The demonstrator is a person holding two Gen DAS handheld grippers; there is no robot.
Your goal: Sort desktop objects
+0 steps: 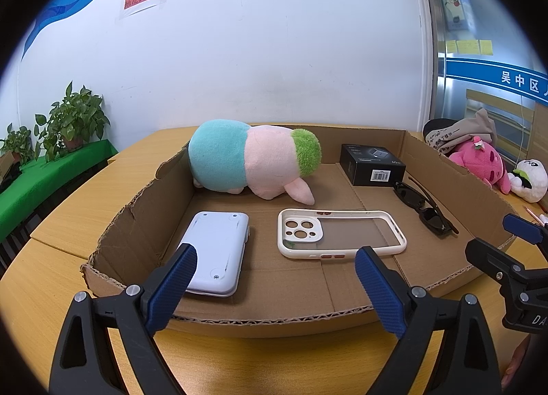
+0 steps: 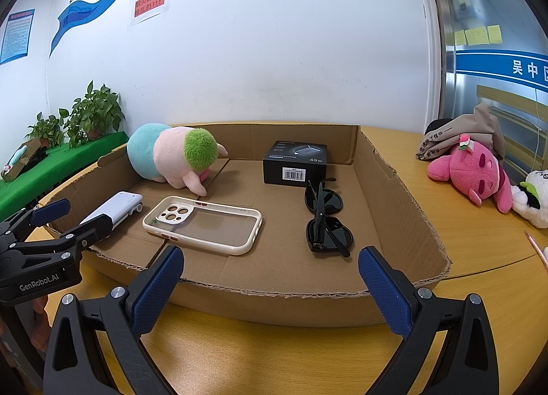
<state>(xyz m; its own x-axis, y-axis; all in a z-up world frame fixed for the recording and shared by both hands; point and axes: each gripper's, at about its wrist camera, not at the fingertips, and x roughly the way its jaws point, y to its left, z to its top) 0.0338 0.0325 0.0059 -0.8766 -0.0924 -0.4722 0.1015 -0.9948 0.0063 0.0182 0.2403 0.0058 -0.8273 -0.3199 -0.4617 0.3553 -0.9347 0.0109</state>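
Observation:
A shallow cardboard tray (image 1: 260,326) (image 2: 274,306) sits on the wooden table. Inside it lie a teal, pink and green plush toy (image 1: 239,162) (image 2: 164,155), a black box (image 1: 371,163) (image 2: 294,162), folded black sunglasses (image 1: 423,208) (image 2: 325,220), a cream phone case (image 1: 339,234) (image 2: 205,223) and a pale lavender device (image 1: 215,251) (image 2: 113,210). My left gripper (image 1: 275,258) (image 2: 77,215) hangs open just before the tray's near wall, over the device and the case. My right gripper (image 2: 270,258) (image 1: 493,235) is open too, empty, at the near right corner.
A pink plush (image 2: 476,172), a white and black plush (image 2: 534,199) and a grey cloth bundle (image 2: 462,134) lie on the table right of the tray. Potted plants (image 1: 75,121) stand on a green-covered ledge at the left. A white wall is behind.

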